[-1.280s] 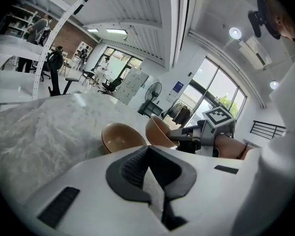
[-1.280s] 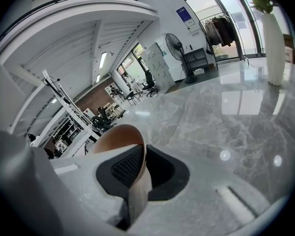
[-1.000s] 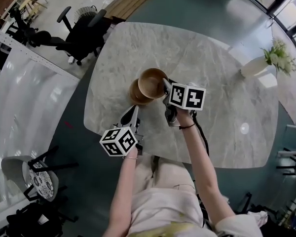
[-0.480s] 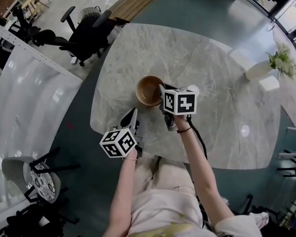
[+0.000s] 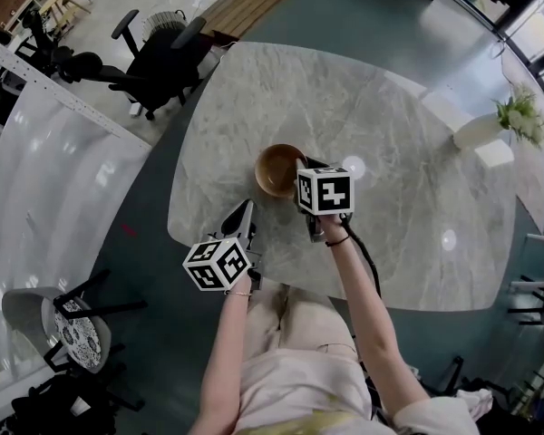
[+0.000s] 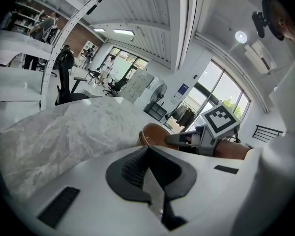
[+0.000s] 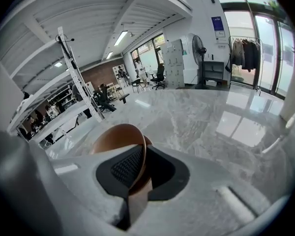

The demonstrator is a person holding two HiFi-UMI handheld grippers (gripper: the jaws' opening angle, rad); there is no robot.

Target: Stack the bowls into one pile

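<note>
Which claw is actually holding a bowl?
The right claw: it pinches the brown bowl by its rim. The left claw is shut on nothing, short of the bowls.

right gripper [image 7: 137, 178] is clamped on the rim of a brown bowl [image 7: 113, 136], wall pinched btw the pads. Grey marble table [image 7: 201, 117] underneath. Fan [image 7: 199, 43] + clothes rack [image 7: 243, 53] in the bg by the windows.
</note>
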